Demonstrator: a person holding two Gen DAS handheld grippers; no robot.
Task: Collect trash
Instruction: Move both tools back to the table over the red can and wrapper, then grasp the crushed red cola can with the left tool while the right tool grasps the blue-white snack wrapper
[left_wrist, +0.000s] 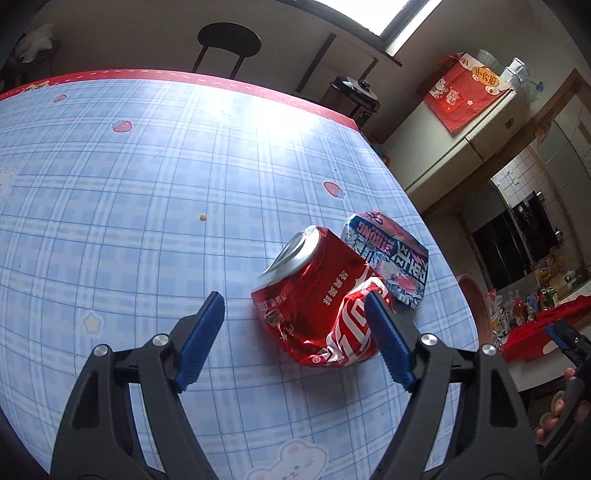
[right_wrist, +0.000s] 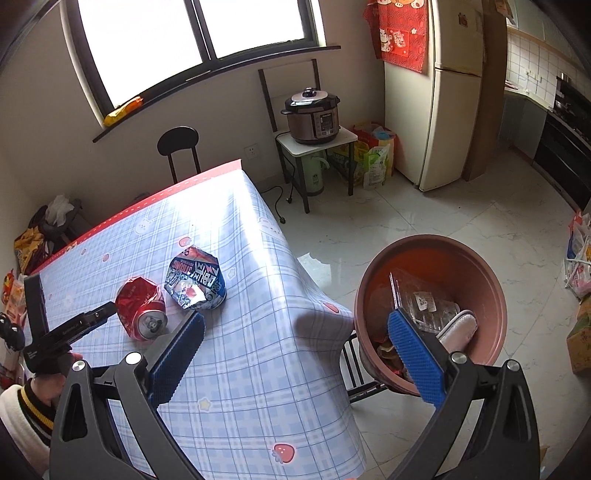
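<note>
Blue ribbed pads of the left hand-held gripper (left_wrist: 295, 325): spread wide, empty, poised low over the surface (left_wrist: 110, 221).

Item 1, crushed red can (left_wrist: 317, 306): lying on its side near the surface's right edge. Sits ahead of the left hand-held gripper and offset toward its right pad, which overlaps the can's dented base end in the left wrist view; whether they touch cannot be told. Long axis runs obliquely away from the gripper, pull-tab top at the far end, so the jaws stand roughly across the body.

Item 2, crumpled blue-and-white wrapper (left_wrist: 388, 258): just beyond the can, touching or nearly so, closer to the right edge.

Item 3, brown tub (right_wrist: 491, 288): beside the surface's near right corner, off the surface, already holding clear plastic packaging and other scraps. Judged to be the collection bin.

Right hand-held gripper (right_wrist: 295, 354): wide apart, empty, raised between surface corner and tub, well apart from the can.

Judgement: left hand nearer; can first, small shift rightward needed to centre it.
</note>
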